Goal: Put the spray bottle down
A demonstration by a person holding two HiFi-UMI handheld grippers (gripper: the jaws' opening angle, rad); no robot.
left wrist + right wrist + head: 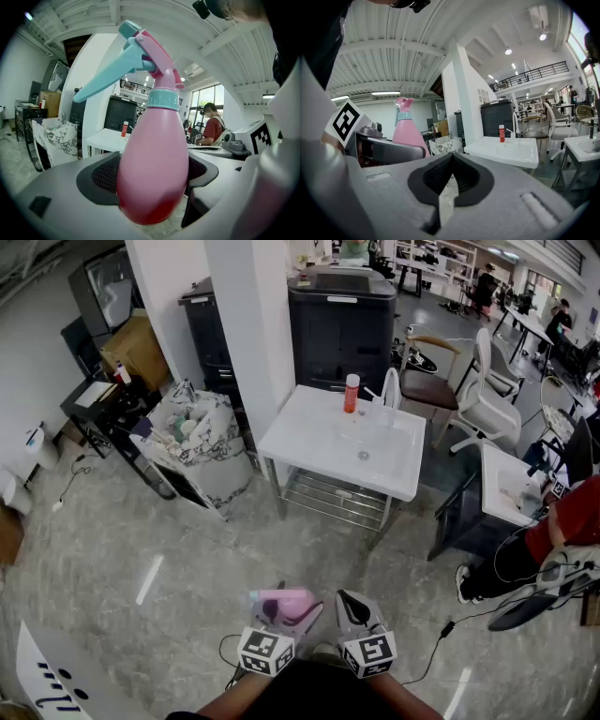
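Left gripper (281,615) clamps the pink spray bottle (152,173); right gripper (354,607) pinched shut, empty.
Ahead, a white table (309,432) bearing a red bottle (351,395); a pillar (251,334) just beside it.

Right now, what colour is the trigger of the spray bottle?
Teal, on the pink spray bottle; the left gripper view shows the trigger best.

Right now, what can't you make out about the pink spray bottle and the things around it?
- Spray bottle: in the head view, mostly hidden by the left gripper clamping it.
- Red bottle on the white table: label too small in every view.
- Person's hands: in the head view, hidden beneath the marker cubes.
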